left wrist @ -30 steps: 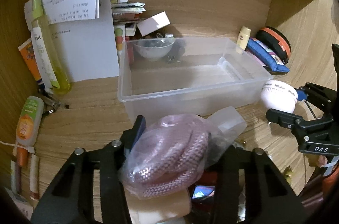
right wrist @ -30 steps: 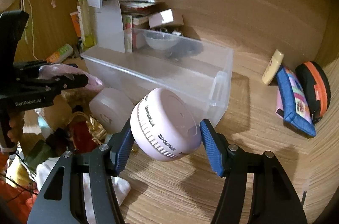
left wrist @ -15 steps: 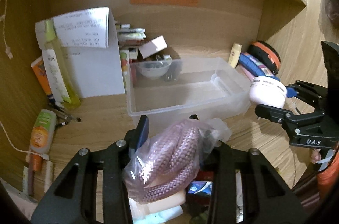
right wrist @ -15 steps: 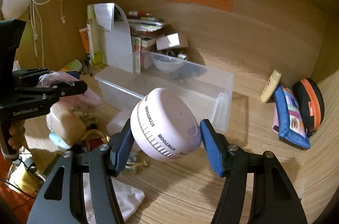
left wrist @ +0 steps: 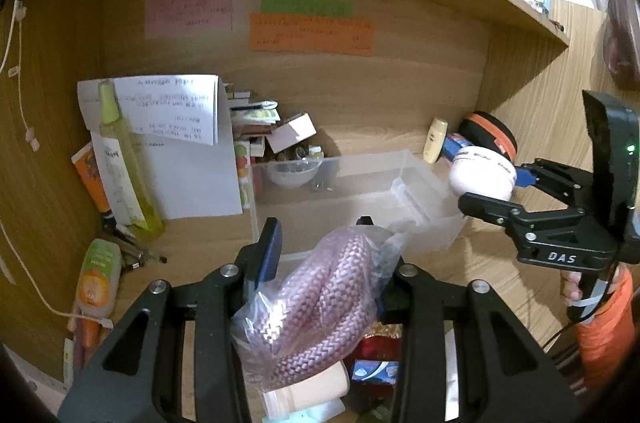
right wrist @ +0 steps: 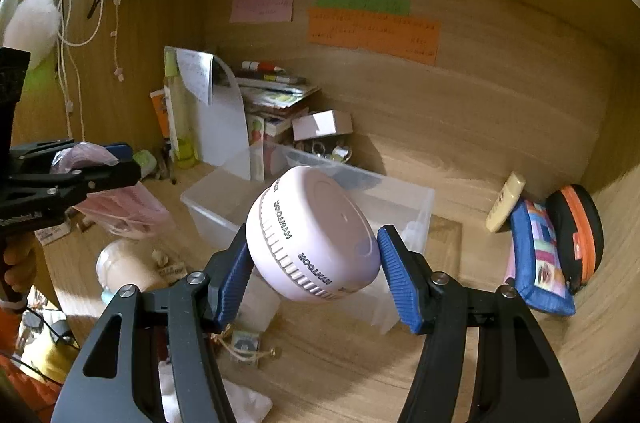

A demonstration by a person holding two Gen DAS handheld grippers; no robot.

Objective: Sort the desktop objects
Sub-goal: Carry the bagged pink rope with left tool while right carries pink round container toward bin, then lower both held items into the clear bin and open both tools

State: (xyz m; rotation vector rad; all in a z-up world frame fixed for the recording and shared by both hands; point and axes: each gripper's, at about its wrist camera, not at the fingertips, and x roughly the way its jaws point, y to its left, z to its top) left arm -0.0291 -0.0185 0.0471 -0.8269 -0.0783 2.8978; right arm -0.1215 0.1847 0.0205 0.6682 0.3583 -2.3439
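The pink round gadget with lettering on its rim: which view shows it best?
The right wrist view: the pink round gadget fills the centre, held in the right gripper, its top and rim lettering visible. The left wrist view shows it small and side-on.

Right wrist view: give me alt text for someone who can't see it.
The right gripper holds a round pink device tilted between its blue jaws, above a wooden desk. Behind it sits a clear plastic bin; the left gripper, far left, grips a bagged pink rope.

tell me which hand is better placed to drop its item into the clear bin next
Left, probably. The left gripper holds the bagged rope right at the clear bin near wall; the right gripper with the round device sits off its end.
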